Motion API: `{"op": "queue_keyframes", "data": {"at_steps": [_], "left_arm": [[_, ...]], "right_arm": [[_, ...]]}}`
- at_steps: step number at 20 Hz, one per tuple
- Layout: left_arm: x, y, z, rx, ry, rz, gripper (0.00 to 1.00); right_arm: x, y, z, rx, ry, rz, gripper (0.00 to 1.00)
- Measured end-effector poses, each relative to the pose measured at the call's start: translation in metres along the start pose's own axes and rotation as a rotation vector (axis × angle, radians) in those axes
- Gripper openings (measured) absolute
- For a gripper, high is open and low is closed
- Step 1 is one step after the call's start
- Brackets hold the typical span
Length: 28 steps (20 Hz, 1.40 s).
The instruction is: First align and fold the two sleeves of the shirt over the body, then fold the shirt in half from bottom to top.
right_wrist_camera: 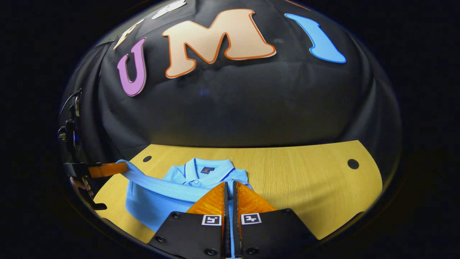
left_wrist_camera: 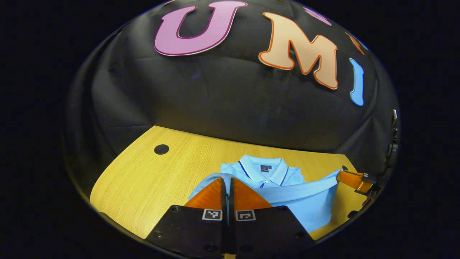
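- Both of my grippers pinch a lifted band of the light blue polo shirt (left_wrist_camera: 284, 187), which lies collar-away on the wooden table (left_wrist_camera: 151, 180).
- That band, a hem or sleeve edge as far as I can tell, stretches taut across the chest just below the collar (right_wrist_camera: 206, 169), running side to side.
- My left gripper (left_wrist_camera: 228, 187) has its fingers pressed together on the band's one end; cloth curls over the tips.
- My right gripper (right_wrist_camera: 228, 192) is likewise closed, with blue cloth showing in the slit between the fingers.
- From the left gripper view, the right gripper sits far off at the band's other end, near the table's edge; so the two ends are well apart and about level.
- Judging by this, a fold is in mid-carry: the band's long axis lies across the shirt, so both hands must travel together and set it down square to the collar.
- Booth wall (right_wrist_camera: 251, 108) rises behind the table.
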<state>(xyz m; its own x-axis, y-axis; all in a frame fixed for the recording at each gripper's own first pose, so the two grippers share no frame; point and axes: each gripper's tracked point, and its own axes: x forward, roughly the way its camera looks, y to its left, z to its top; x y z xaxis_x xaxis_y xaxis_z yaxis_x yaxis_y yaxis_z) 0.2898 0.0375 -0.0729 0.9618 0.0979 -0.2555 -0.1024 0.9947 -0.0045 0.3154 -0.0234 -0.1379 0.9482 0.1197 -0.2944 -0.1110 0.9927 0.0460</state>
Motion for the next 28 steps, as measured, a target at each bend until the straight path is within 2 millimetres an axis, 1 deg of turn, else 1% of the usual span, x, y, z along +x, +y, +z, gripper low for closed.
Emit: {"op": "queue_keyframes", "data": {"at_steps": [2, 3, 4, 5, 7, 8, 9, 10, 11, 12, 13, 14, 15, 16, 17, 18, 20, 22, 23, 24, 25, 26, 27, 28], "left_arm": [[0.028, 0.0, -0.006, 0.004, 0.023, 0.008, 0.0], [0.041, 0.002, -0.011, 0.011, 0.038, 0.015, 0.0], [0.049, 0.002, -0.016, 0.023, 0.051, 0.02, 0.02], [0.057, 0.003, -0.021, 0.04, 0.064, 0.033, 0.0], [0.066, 0.006, -0.029, 0.065, 0.085, 0.049, 0.0], [0.07, 0.008, -0.032, 0.073, 0.091, 0.062, 0.0], [0.072, 0.008, -0.037, 0.072, 0.099, 0.073, 0.0], [0.071, 0.005, -0.04, 0.065, 0.108, 0.07, 0.01], [0.072, 0.007, -0.042, 0.059, 0.115, 0.072, 0.05], [0.067, 0.004, -0.041, 0.051, 0.121, 0.066, 0.12], [0.063, 0.004, -0.041, 0.046, 0.127, 0.07, 0.41], [0.061, 0.008, -0.042, 0.047, 0.127, 0.096, 0.7], [0.053, 0.01, -0.04, 0.041, 0.13, 0.111, 0.99], [0.045, 0.005, -0.037, 0.022, 0.127, 0.109, 0.97], [0.037, 0.001, -0.033, -0.009, 0.113, 0.098, 0.96], [0.028, -0.002, -0.029, -0.036, 0.101, 0.091, 0.96], [0.004, -0.003, -0.027, -0.059, 0.091, 0.09, 0.96], [-0.025, -0.008, -0.025, -0.06, 0.081, 0.079, 0.98], [-0.039, -0.01, -0.024, -0.059, 0.081, 0.07, 0.96], [-0.055, -0.01, -0.025, -0.054, 0.08, 0.068, 0.96], [-0.071, -0.011, -0.026, -0.049, 0.08, 0.066, 0.96], [-0.086, -0.012, -0.026, -0.043, 0.075, 0.063, 0.96], [-0.1, -0.013, -0.027, -0.039, 0.073, 0.056, 0.96], [-0.116, -0.016, -0.029, -0.03, 0.072, 0.039, 0.96]], "right_arm": [[0.024, -0.007, -0.007, -0.004, 0.014, -0.008, 0.05], [0.033, -0.01, -0.011, 0.001, 0.022, -0.01, 0.05], [0.041, -0.013, -0.015, 0.006, 0.03, -0.012, 0.05], [0.048, -0.014, -0.019, 0.015, 0.037, -0.013, 0.05], [0.056, -0.016, -0.023, 0.031, 0.047, -0.012, 0.05], [0.057, -0.016, -0.027, 0.041, 0.054, -0.007, 0.05], [0.057, -0.016, -0.03, 0.048, 0.063, -0.005, 0.11], [0.058, -0.02, -0.032, 0.048, 0.069, -0.006, 0.15], [0.056, -0.022, -0.032, 0.05, 0.074, -0.003, 0.26], [0.054, -0.02, -0.031, 0.06, 0.077, 0.011, 0.27], [0.05, -0.019, -0.03, 0.069, 0.084, 0.023, 0.51], [0.046, -0.02, -0.03, 0.069, 0.085, 0.026, 0.76], [0.04, -0.019, -0.027, 0.063, 0.082, 0.03, 1.0], [0.034, -0.02, -0.025, 0.048, 0.074, 0.025, 1.0], [0.025, -0.021, -0.022, 0.034, 0.068, 0.021, 0.98], [0.015, -0.019, -0.019, 0.027, 0.061, 0.022, 0.98], [-0.009, -0.015, -0.015, 0.029, 0.048, 0.029, 0.98], [-0.037, -0.012, -0.013, 0.014, 0.031, 0.022, 0.98], [-0.053, -0.01, -0.014, 0.001, 0.026, 0.017, 0.98], [-0.068, -0.007, -0.015, -0.008, 0.019, 0.015, 0.94], [-0.084, -0.002, -0.017, -0.011, 0.014, 0.016, 0.98], [-0.099, 0.003, -0.02, -0.01, 0.005, 0.013, 0.94], [-0.114, 0.008, -0.023, -0.001, -0.001, 0.01, 0.98], [-0.129, 0.013, -0.029, 0.013, -0.001, 0.007, 0.98]]}}
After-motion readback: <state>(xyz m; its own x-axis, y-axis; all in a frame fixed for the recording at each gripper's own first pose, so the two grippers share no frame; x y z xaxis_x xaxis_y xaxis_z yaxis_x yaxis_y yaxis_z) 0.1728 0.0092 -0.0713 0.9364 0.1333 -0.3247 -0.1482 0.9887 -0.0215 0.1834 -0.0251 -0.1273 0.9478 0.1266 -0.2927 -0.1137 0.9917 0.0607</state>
